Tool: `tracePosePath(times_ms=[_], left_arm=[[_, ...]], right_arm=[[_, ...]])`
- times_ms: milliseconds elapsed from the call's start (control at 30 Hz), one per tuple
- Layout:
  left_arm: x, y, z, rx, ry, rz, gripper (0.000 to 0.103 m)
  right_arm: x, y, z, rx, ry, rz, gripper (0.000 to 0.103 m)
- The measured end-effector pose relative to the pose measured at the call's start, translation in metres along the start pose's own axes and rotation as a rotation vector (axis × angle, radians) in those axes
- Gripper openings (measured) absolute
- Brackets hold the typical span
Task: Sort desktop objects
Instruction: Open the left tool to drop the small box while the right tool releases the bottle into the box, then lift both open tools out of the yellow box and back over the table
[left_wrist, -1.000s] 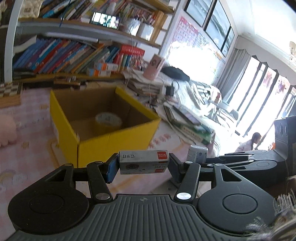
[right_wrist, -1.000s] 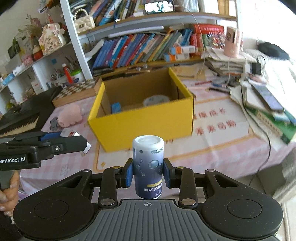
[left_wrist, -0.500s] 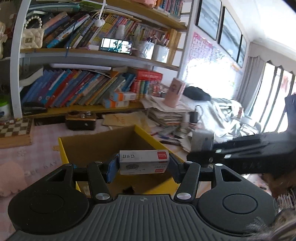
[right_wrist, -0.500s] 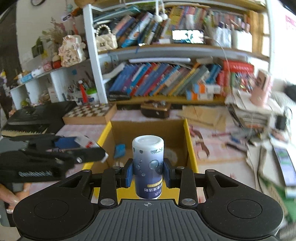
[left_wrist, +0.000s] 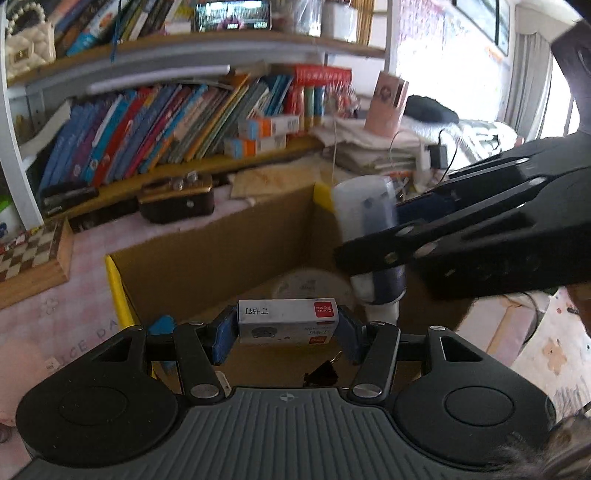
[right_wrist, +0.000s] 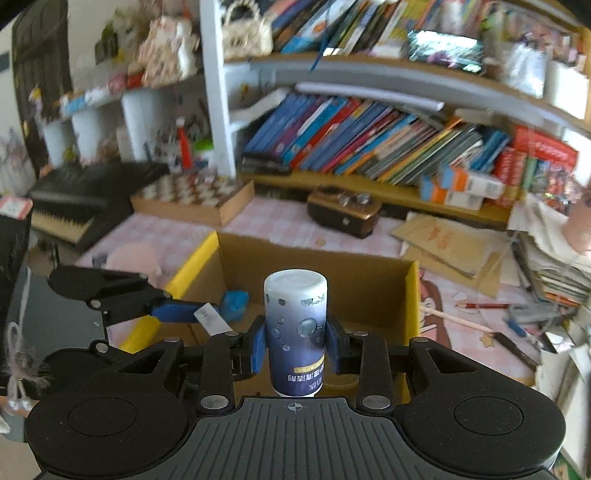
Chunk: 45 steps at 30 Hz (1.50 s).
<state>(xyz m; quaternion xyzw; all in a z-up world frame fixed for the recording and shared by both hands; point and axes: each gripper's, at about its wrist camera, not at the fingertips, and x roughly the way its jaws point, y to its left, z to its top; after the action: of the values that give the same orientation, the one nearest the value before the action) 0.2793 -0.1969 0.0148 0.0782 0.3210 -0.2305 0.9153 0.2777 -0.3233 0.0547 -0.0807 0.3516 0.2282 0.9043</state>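
My left gripper (left_wrist: 287, 328) is shut on a small white staples box (left_wrist: 287, 321) with a red corner label, held over the open yellow cardboard box (left_wrist: 118, 291). My right gripper (right_wrist: 295, 345) is shut on a white-and-navy bottle (right_wrist: 295, 328), upright, also above the yellow box (right_wrist: 195, 254). In the left wrist view the right gripper's black arm reaches in from the right with the bottle (left_wrist: 369, 236). The right wrist view has the left gripper (right_wrist: 201, 315) at the left, over the box. Inside lie a tape roll (left_wrist: 314, 288) and a blue item (right_wrist: 234, 301).
A bookshelf (right_wrist: 369, 144) full of books lines the back. A chessboard (right_wrist: 192, 195) and a brown case (right_wrist: 343, 214) sit behind the box. A pink plush (right_wrist: 135, 258) lies left of it; paper stacks (right_wrist: 554, 254) and pencils (right_wrist: 484, 305) crowd the right.
Both grippers have moved forward with their loads, from in front of the yellow box to above its opening. The box now fills the lower views, and the two grippers stand closer together.
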Motion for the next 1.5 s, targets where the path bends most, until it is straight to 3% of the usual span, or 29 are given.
tracePosePath(times_ms=[267,600,733,967,1033,1067,1500], left_arm=[[0.032,-0.003,-0.001,0.022,0.118,0.044,0.053],[0.039,-0.004,0.002,0.021,0.185,0.071,0.055],[0.035,-0.003,0.003,0.0,0.153,0.089,0.077],[0.019,-0.004,0.002,0.007,0.091,0.117,0.084],[0.011,-0.004,0.002,0.003,0.066,0.125,0.087],[0.008,-0.004,0.003,0.002,0.054,0.128,0.087],[-0.043,-0.007,0.005,-0.048,-0.083,0.17,0.091]], right_arm=[[0.047,-0.003,0.0,-0.068,0.107,0.04,0.033],[0.084,-0.003,0.005,-0.144,0.214,0.085,0.033],[0.091,-0.001,0.008,-0.159,0.233,0.089,0.033],[0.097,-0.003,0.012,-0.097,0.216,0.117,0.037],[0.093,-0.005,0.014,-0.058,0.194,0.13,0.055],[0.09,-0.005,0.015,-0.046,0.181,0.13,0.057],[0.03,-0.007,0.01,0.054,0.021,0.106,0.063]])
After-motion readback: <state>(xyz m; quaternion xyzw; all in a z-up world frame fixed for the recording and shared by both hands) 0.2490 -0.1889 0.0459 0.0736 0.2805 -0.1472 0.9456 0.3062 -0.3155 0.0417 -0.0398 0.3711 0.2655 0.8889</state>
